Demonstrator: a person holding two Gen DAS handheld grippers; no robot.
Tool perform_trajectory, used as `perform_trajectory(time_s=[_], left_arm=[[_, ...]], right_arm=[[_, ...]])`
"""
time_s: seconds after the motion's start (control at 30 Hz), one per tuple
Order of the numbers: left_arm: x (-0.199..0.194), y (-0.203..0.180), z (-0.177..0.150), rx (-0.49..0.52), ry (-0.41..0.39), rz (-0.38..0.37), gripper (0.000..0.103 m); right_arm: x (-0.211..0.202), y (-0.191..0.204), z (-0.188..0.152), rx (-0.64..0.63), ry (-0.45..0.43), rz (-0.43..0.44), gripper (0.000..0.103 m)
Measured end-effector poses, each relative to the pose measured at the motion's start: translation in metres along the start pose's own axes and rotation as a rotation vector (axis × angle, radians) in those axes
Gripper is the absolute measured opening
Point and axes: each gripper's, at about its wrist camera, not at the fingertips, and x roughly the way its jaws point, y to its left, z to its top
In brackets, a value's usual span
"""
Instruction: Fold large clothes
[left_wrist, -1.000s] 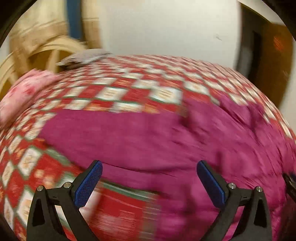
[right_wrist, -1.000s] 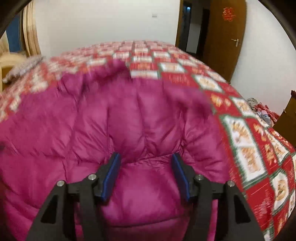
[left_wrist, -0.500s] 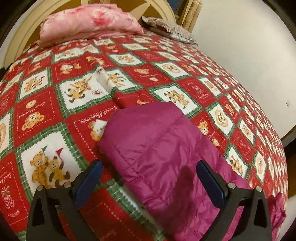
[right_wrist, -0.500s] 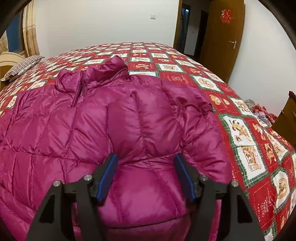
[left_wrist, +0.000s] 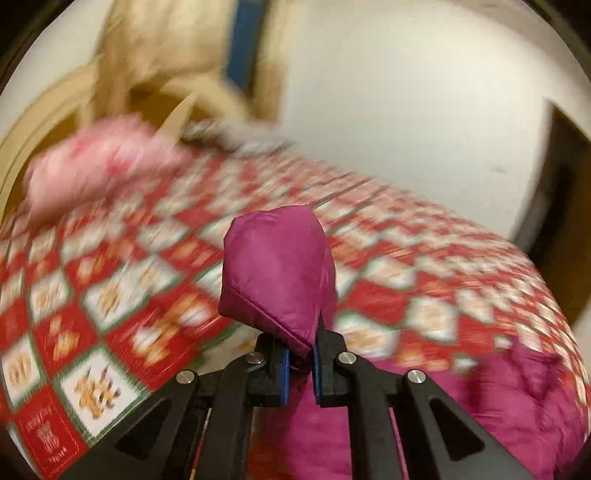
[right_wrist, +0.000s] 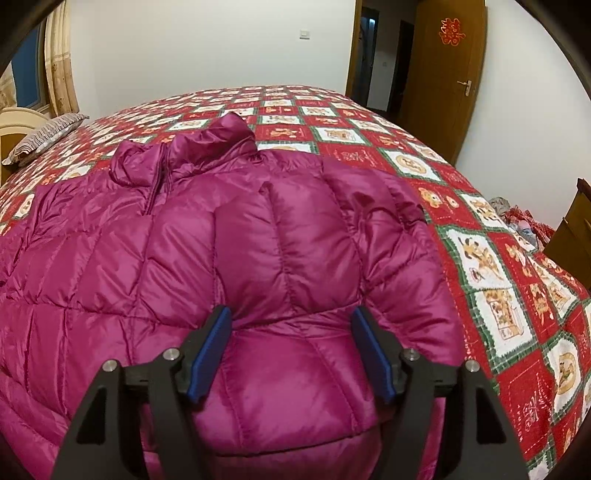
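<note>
A magenta puffer jacket (right_wrist: 207, 258) lies spread on the bed, collar at the far side. Its right sleeve (right_wrist: 291, 251) is folded across the body. My right gripper (right_wrist: 291, 354) is open, its jaws wide apart just above the sleeve's cuff end, holding nothing. In the left wrist view my left gripper (left_wrist: 300, 365) is shut on the cuff of the other sleeve (left_wrist: 275, 277), which sticks up above the fingers, lifted off the bed. More of the jacket (left_wrist: 498, 413) lies at the lower right there.
The bed has a red, white and green checked quilt (right_wrist: 491, 258). A pink pillow (left_wrist: 99, 166) and a striped pillow (right_wrist: 44, 136) lie by the headboard. A wooden door (right_wrist: 443, 74) and a clothes pile (right_wrist: 517, 221) are on the right.
My left gripper has closed on the sleeve cuff and lifted it, swinging fast so the view blurs. My right gripper has stayed open over the folded sleeve, nearly still.
</note>
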Motion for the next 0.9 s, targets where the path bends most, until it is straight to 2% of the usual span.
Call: perform_trajectory(time_s=[0.07,0.13,0.23,0.3,0.37,0.43,0.5,0.53,0.6,0.67,0.77,0.8,0.83,0.87,0.9], left_arm=[[-0.027,-0.041,0.005,0.100,-0.065,-0.094,0.008],[-0.059,-0.090,-0.001,0.222,-0.121,-0.218,0.008],[-0.087,-0.150,-0.020,0.351,-0.135,-0.370,0.008],[-0.096,-0.189,-0.043,0.430,-0.119,-0.440,0.008],[-0.095,-0.224,-0.072,0.500,-0.072,-0.496,0.009],[-0.086,-0.249,-0.102,0.546,0.016,-0.549,0.009],[-0.077,-0.266,-0.127,0.576,0.115,-0.566,0.009],[-0.070,-0.275,-0.141,0.585,0.195,-0.567,0.010],[-0.056,-0.276,-0.157,0.573,0.313,-0.583,0.011],[-0.055,-0.270,-0.164,0.550,0.353,-0.612,0.012],[-0.062,-0.262,-0.161,0.539,0.391,-0.656,0.025],[-0.068,-0.255,-0.158,0.523,0.422,-0.686,0.034],[-0.069,-0.250,-0.157,0.511,0.436,-0.701,0.047],[-0.074,-0.244,-0.155,0.507,0.440,-0.698,0.054],[-0.080,-0.238,-0.154,0.507,0.437,-0.683,0.067]], right_arm=[[0.000,0.000,0.000,0.004,0.000,0.003,0.072],[0.000,0.000,0.000,0.004,0.000,0.002,0.072],[0.000,0.001,0.000,0.008,0.000,0.000,0.072],[0.000,0.000,0.000,0.017,-0.001,0.009,0.072],[0.000,-0.002,0.000,0.029,-0.003,0.019,0.073],[0.000,-0.004,0.000,0.041,-0.005,0.031,0.073],[0.001,-0.004,0.000,0.046,-0.005,0.037,0.074],[0.001,-0.005,0.000,0.048,-0.005,0.038,0.074],[0.001,-0.006,0.000,0.053,-0.006,0.043,0.074],[0.000,-0.007,0.000,0.063,-0.008,0.054,0.074],[0.000,-0.009,0.000,0.078,-0.010,0.067,0.075],[0.001,-0.009,0.000,0.080,-0.009,0.067,0.075],[0.000,-0.009,0.000,0.079,-0.009,0.066,0.075],[0.000,-0.009,0.000,0.078,-0.009,0.066,0.075],[0.000,-0.010,0.000,0.080,-0.010,0.068,0.075]])
